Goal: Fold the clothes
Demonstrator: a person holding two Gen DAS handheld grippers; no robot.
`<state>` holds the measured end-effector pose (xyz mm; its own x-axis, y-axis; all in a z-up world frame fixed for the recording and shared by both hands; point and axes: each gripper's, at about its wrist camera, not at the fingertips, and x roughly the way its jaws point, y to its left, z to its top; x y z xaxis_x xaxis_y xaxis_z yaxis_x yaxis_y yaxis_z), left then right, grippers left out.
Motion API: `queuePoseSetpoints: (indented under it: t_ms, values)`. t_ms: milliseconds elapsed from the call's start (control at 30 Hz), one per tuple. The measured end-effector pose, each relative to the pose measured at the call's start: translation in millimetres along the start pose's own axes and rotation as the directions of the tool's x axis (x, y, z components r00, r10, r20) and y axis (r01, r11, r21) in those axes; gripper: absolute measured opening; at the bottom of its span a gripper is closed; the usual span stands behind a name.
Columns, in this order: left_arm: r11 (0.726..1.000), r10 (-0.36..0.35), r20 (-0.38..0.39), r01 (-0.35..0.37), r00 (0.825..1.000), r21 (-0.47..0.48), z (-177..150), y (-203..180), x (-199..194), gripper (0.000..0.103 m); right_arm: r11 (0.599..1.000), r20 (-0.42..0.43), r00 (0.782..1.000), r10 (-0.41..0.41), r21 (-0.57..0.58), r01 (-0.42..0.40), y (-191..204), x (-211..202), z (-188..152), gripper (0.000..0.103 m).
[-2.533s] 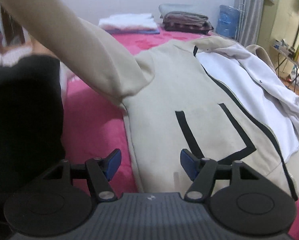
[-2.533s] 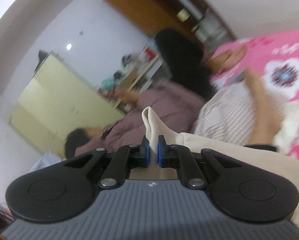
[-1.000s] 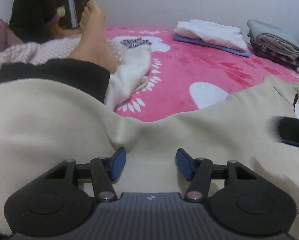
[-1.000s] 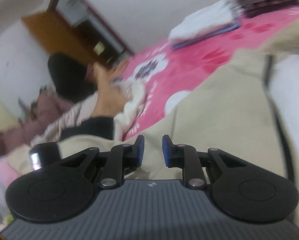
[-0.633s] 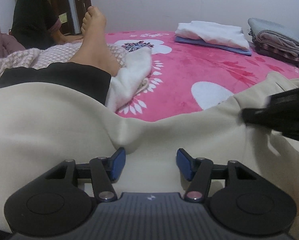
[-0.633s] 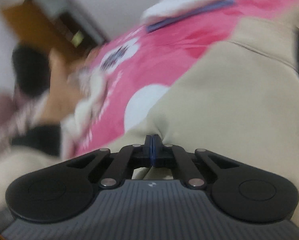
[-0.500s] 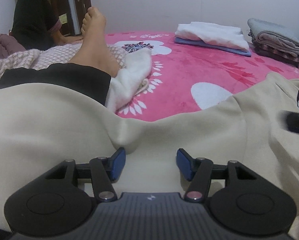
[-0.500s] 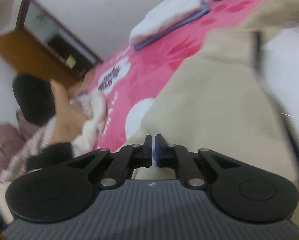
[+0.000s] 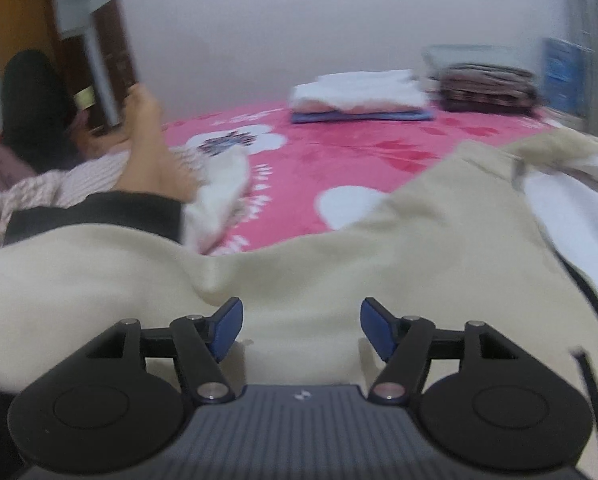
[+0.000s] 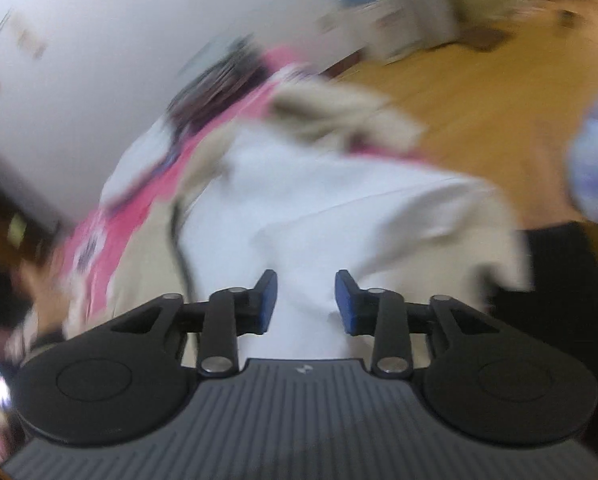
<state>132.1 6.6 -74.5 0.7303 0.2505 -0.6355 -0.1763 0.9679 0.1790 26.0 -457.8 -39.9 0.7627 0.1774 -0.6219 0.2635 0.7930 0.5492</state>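
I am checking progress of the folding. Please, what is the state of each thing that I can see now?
Jacket: spread on the bed, unzipped, white lining showing, not yet folded.
Left hand-held gripper: jaws opening, over the jacket, holding nothing.
Right hand-held gripper: jaws opening, over the lining, holding nothing.
White stack: folded.
Dark stack: folded.

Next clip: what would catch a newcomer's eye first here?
The bright pink floral bedspread fills the left wrist view, with a large beige zip-up hoodie spread across its near side. A person's bare foot rests at the left, and stacks of folded laundry sit by the far wall.
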Motion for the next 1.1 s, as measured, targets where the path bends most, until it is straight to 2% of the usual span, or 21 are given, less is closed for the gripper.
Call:
queuePoseSetpoints:
  t_ms: [33,67,133,233,433,500,600,700,867,967,1033,1100]
  values:
    - [0.999,-0.03,0.0,0.029,1.0,0.033,-2.4,-7.6,-8.2,0.067,0.999,0.02,1.0,-0.015,0.046,0.014,-14.7,-8.3,3.0,0.046]
    - [0.996,-0.065,-0.001,0.065,0.998,0.064,-5.7,-15.6,-15.9,0.067,0.996,0.025,0.999,-0.027,0.084,0.025,-25.7,-9.6,4.4,0.049]
    - [0.982,-0.139,-0.011,0.14,0.99,0.129,-14.2,-32.3,-32.1,0.068,0.987,0.017,0.999,-0.048,0.151,0.045,-45.7,-6.6,7.8,0.051]
    - [0.943,-0.248,-0.037,0.25,0.968,0.22,-32.3,-58.8,-57.8,0.068,0.971,-0.032,0.995,-0.091,0.219,0.096,-71.1,8.1,12.8,0.053]
    - [0.87,-0.366,-0.097,0.377,0.926,0.317,-64.1,-99.5,-83.3,0.068,0.968,0.005,0.986,-0.165,0.19,0.161,-90.1,28.9,25.5,0.056]
    - [0.86,-0.364,-0.093,0.372,0.927,0.349,-71.2,-108.5,-85.2,0.068,0.96,-0.015,0.985,-0.171,0.224,0.17,-106.5,36.1,35.8,0.058]
    - [0.859,-0.349,-0.112,0.366,0.93,0.359,-76.7,-115.4,-80.1,0.068,0.93,-0.06,0.985,-0.164,0.323,0.174,-133.5,44.3,42.6,0.059]
    - [0.868,-0.337,-0.141,0.365,0.931,0.336,-79.6,-116.4,-73.5,0.068,0.88,-0.101,0.99,-0.094,0.457,0.13,-155.0,47.5,29.5,0.061]
    - [0.875,-0.332,-0.147,0.362,0.932,0.321,-80.0,-116.2,-71.6,0.069,0.824,-0.112,0.994,-0.002,0.563,0.065,-161.8,43.8,17.8,0.066]
    - [0.874,-0.325,-0.143,0.355,0.935,0.331,-79.6,-117.3,-72.5,0.069,0.754,-0.111,0.988,0.107,0.657,-0.007,-164.0,46.4,7.2,0.067]
    - [0.875,-0.322,-0.141,0.352,0.936,0.332,-79.9,-117.3,-72.9,0.069,0.74,-0.099,0.983,0.155,0.671,-0.049,-158.7,48.3,5.7,0.067]
    - [0.875,-0.322,-0.139,0.35,0.937,0.333,-80.2,-117.5,-73.2,0.069,0.736,-0.113,0.979,0.167,0.675,-0.047,-153.6,54.1,6.3,0.067]
